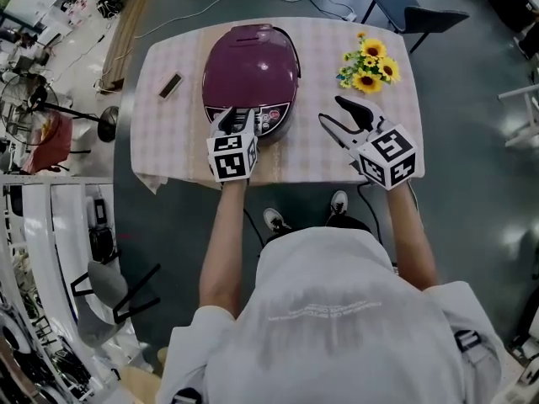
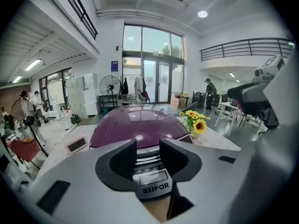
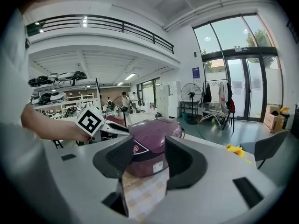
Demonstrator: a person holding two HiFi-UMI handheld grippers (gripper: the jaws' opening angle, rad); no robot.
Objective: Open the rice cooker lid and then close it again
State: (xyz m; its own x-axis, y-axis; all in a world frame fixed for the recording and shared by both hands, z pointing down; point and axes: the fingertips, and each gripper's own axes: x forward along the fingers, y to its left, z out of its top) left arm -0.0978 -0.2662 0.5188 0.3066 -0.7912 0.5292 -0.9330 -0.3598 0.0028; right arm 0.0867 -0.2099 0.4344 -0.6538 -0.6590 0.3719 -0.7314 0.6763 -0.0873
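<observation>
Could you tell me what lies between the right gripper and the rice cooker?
Only bare tablecloth separates the right gripper and the cooker, as the head view shows.

beside the job: cloth, flowers, a small device, a chair

a table under a pale pink-and-cream checked cloth (image 1: 177, 133) fills the middle of the head view. near its far right corner sits a bunch of yellow sunflowers with green leaves (image 1: 369, 66). towards the far left lies a small dark rectangular device (image 1: 171, 86), well apart from the flowers. beyond the far right corner stands a dark grey chair (image 1: 413, 15). a thin pale cable (image 1: 210, 5) curves over the floor past the far edge.
</observation>
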